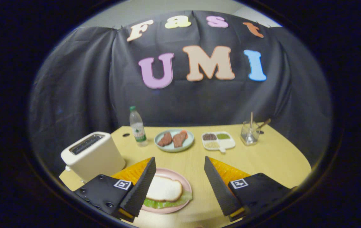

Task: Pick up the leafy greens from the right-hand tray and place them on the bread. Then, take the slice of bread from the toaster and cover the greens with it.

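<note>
A pink plate point(185, 182) lies on the wooden table just ahead of my fingers, partly behind the left one. On it a slice of white bread point(164, 189) rests on top of green leafy lettuce point(167, 203), whose edge sticks out at the near side. A cream toaster point(93, 155) stands beyond the left finger; its slots look dark. My gripper point(179, 172) hangs above the near side of the table, open, with nothing between its fingers.
Further back stand a water bottle point(137, 126), a pale blue plate point(189, 144) with pieces of meat, a white divided tray point(229, 144) holding grains and something green, and a glass point(250, 133) with sticks in it. The table's curved edge runs at the right.
</note>
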Tool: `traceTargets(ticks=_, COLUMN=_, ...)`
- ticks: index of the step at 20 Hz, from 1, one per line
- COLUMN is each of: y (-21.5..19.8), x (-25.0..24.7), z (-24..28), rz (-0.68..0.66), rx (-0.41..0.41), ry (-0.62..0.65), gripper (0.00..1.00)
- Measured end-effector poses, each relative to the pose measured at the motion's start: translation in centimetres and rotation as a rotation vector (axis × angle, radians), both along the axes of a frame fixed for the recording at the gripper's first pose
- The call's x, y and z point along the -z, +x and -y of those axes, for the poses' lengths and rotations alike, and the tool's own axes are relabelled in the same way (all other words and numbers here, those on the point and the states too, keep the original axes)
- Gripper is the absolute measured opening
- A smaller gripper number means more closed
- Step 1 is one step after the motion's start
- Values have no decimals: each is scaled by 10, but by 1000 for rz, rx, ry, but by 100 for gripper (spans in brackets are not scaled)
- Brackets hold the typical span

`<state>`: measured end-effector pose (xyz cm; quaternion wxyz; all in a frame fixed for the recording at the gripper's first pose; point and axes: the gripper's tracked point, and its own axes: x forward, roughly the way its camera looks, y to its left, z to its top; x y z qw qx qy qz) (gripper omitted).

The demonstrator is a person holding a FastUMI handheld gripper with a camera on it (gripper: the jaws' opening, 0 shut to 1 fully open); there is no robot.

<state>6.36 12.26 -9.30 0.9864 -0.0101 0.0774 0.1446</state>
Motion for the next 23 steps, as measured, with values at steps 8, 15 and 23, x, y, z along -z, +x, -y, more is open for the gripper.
traceTargets(ticks=8, y=-40, x=-105, z=36, rz=246, rx=19, ry=167, gripper=97)
traceTargets(ticks=15, y=-53, x=-115, z=83, rz=296, rx=120, ry=138, gripper=96)
traceTargets(ticks=23, y=-52, x=-120, z=107, rz=308, rx=153, ry=120, gripper=96)
